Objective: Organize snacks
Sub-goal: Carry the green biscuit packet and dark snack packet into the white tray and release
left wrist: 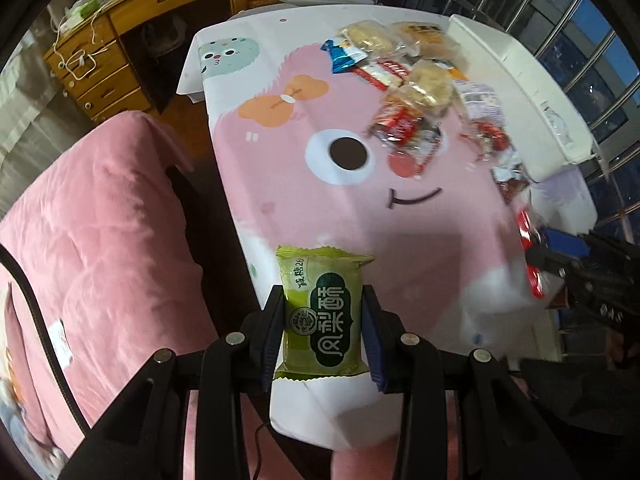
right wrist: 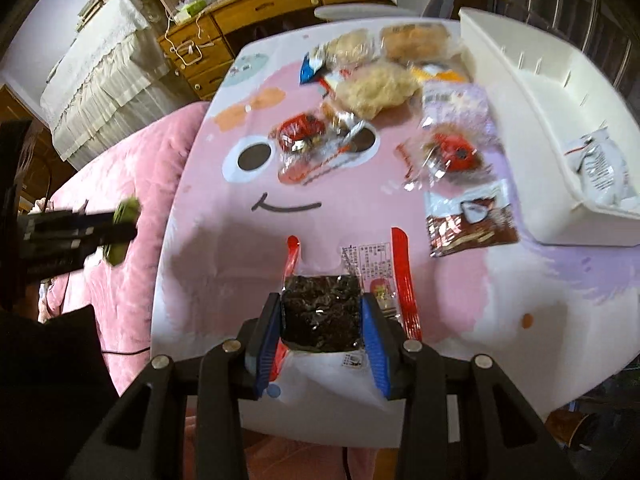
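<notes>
My left gripper [left wrist: 323, 300] is shut on a green pineapple-cake packet [left wrist: 322, 312] and holds it above the near left edge of the table. It shows blurred at the left of the right wrist view [right wrist: 120, 224]. My right gripper [right wrist: 322, 308] is shut on a clear red-edged packet with a dark seaweed block [right wrist: 320, 312], above the table's near edge. A pile of snack packets [right wrist: 372, 76] lies at the far side of the pink cartoon tablecloth [right wrist: 224, 264]. A white tray [right wrist: 532, 92] at the right holds one white packet [right wrist: 604, 168].
A brown packet [right wrist: 472, 220] and a red-centred clear packet [right wrist: 452, 152] lie beside the tray. A pink quilted bed [left wrist: 100, 220] runs along the table's left. A wooden desk [left wrist: 132, 20] stands behind. Window bars [left wrist: 580, 40] are at the far right.
</notes>
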